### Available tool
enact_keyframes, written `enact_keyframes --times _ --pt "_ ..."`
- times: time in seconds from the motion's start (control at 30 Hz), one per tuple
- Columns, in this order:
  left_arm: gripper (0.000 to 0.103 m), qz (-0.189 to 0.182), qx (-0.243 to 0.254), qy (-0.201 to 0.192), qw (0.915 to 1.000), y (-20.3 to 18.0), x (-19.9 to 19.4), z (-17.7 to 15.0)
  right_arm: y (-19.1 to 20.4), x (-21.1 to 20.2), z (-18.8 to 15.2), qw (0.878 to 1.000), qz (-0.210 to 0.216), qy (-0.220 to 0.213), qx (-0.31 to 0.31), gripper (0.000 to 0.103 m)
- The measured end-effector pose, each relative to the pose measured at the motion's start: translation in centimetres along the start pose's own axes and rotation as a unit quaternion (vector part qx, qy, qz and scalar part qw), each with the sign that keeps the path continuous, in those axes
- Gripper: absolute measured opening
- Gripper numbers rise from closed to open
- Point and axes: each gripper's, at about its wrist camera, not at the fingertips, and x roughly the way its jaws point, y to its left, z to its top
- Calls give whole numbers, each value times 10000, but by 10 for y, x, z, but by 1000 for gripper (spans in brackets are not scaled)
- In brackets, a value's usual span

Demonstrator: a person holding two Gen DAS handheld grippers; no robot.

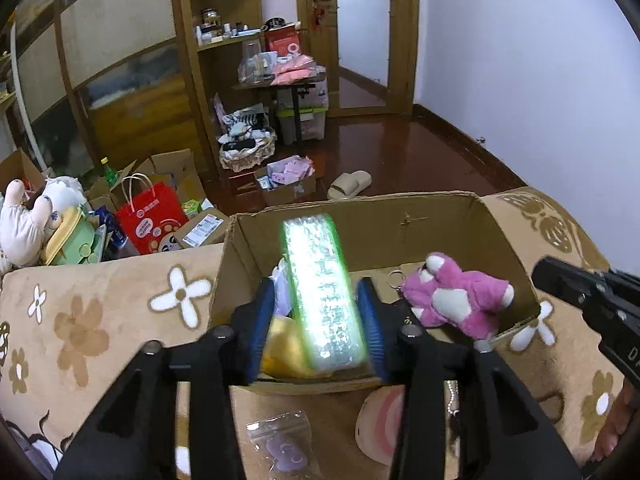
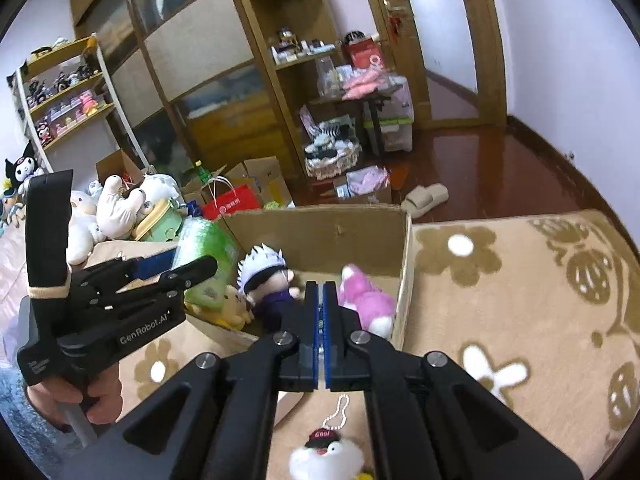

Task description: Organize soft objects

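Left gripper (image 1: 320, 320) centre-bottom of left wrist view, over open box (image 1: 404, 216). Fingers (image 1: 262, 320) spread, green pack (image 1: 322, 296) between them, blurred; pad contact can't be told, small gap seems to show on both sides. Pack tilted, top end leaning to upper left of frame, lower end near box front wall.

Inside box, left view: yellow plush (image 1: 286, 350) under pack at lower left, pink plush (image 1: 456, 300) at right with key ring (image 1: 394, 278) just beside it. Same box in right wrist view: white-haired doll (image 2: 268, 284) centre, yellow plush (image 2: 234, 306) touching its left side, pink plush (image 2: 368, 300) against right wall, pack (image 2: 206, 260) at left edge of box (image 2: 328, 224) behind left gripper (image 2: 160, 272).

Right gripper (image 2: 322, 300) centre-bottom of right view, fingers (image 2: 310, 320) pressed together, nothing between. Pointing into box between doll and pink plush. In left view, seen only as black body (image 1: 592, 300) at right edge.

Box on flower-patterned blanket (image 1: 100, 320). Outside box, near front wall: small clear bag (image 1: 282, 446) with purple item, bottom centre of left view; white penguin charm (image 2: 326, 454) with bead chain, bottom centre of right view.

Hand (image 2: 96, 394) on left gripper handle, lower left of right view.

Floor beyond: red bag (image 1: 154, 216), slipper (image 1: 350, 184), plush pile (image 1: 36, 216) upper left.
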Motion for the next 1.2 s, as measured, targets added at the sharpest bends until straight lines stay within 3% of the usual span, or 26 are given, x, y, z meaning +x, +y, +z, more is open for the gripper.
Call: enact_keyframes --times 0.1,0.17,0.23,0.4,0.5,0.63,1.2 --pt "58 108 -12 -126 9999 3 -5 -1 -2 -1 -3 10000 4 47 37 8" --pt "61 195 -20 -56 9998 5 -6 -2 -1 -4 -4 10000 -28 68 30 17" --pt "66 242 -66 25 9997 9 -9 -4 -1 -7 -5 10000 -40 73 44 42" --pt "82 407 -5 7 9992 14 -28 -12 3 -14 -11 9999 -96 123 -15 55" --pt "84 493 -46 17 9988 19 -43 -18 5 -17 -17 9996 -193 198 -74 66" --pt "92 549 -159 85 9983 27 -57 -26 7 -18 -26 9991 -236 356 -82 67" --pt "92 601 -316 803 9945 29 -65 -72 16 11 -85 9911 -313 1281 -151 67"
